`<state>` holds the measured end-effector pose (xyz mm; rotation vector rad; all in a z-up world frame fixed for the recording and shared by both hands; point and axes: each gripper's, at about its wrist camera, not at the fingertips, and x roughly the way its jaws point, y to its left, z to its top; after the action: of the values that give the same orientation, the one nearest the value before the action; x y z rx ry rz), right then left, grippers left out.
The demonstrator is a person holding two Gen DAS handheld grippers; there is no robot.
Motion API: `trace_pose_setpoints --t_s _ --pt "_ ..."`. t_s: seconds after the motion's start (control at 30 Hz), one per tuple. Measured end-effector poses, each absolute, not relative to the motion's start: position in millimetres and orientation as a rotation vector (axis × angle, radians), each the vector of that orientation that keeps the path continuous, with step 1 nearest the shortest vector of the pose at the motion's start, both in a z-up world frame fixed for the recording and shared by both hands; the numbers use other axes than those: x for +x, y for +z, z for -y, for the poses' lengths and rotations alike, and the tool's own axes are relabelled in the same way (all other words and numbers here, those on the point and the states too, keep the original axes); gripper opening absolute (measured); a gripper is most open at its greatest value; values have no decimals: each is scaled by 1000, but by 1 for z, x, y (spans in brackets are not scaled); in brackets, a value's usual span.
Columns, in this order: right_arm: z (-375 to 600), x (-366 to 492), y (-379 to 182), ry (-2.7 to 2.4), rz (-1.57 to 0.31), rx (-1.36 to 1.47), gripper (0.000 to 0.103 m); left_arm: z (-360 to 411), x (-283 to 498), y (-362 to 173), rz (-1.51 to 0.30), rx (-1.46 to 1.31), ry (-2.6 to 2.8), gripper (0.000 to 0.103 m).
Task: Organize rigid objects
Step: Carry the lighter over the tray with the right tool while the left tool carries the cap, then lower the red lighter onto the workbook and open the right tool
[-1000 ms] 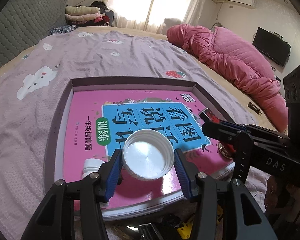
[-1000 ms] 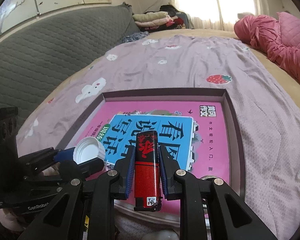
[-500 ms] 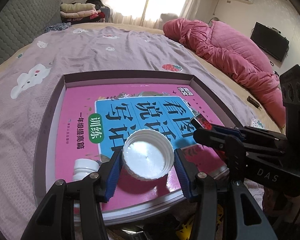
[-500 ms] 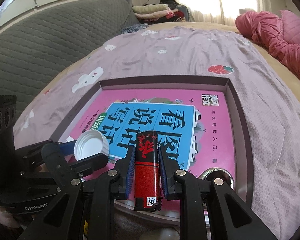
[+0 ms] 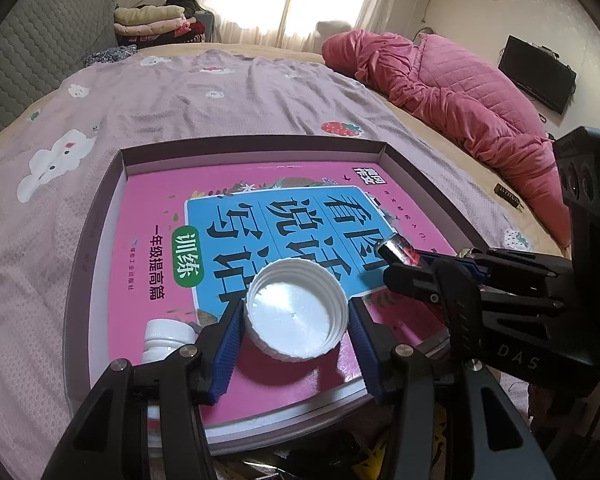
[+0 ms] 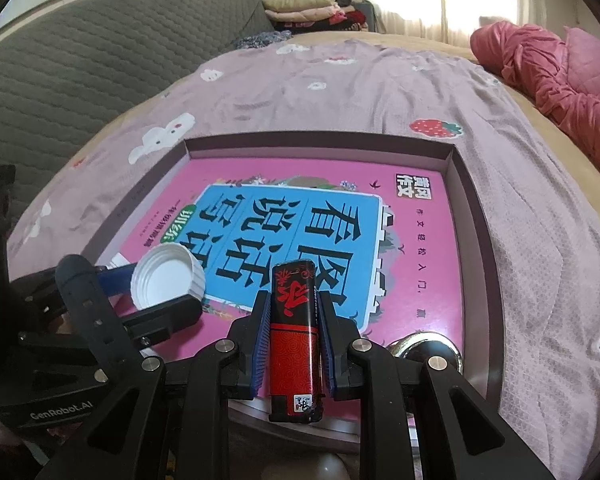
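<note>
The right gripper [image 6: 292,332] is clamped on a red and black lighter [image 6: 294,336], its blue pads pressing both long sides of the body. The lighter's long axis runs along the fingers, pointing forward and away from the camera; its far end projects past the fingertips over the pink book [image 6: 420,240], and its near end, bearing a small white label, sticks out behind the pads toward the wrist. The left gripper [image 5: 296,320] is closed at about half width on a white screw cap [image 5: 296,316], one blue pad on each side of its ribbed rim. The cap's open side faces up toward the camera, showing the threaded inner wall; it is held over the near part of the book. The book lies flat in a shallow purple box [image 5: 252,144] on the bedspread [image 5: 220,92]. A small white bottle [image 5: 168,338] stands in the box just left of the left gripper's fingers. A shiny metal round object [image 6: 424,346] sits at the box's near right corner, just beside the right gripper.
</note>
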<state>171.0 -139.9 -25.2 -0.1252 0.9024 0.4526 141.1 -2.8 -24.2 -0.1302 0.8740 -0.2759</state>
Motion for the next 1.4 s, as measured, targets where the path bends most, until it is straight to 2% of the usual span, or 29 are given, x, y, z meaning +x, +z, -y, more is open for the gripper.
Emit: trace_pose_setpoints --t_s 0.2,1.4 --pt "135 170 -28 448 -921 -178 23 3 141 -24 -885 -122 -283 52" --pt "153 170 -12 465 -877 -47 24 12 144 -24 -964 -46 -377 52"
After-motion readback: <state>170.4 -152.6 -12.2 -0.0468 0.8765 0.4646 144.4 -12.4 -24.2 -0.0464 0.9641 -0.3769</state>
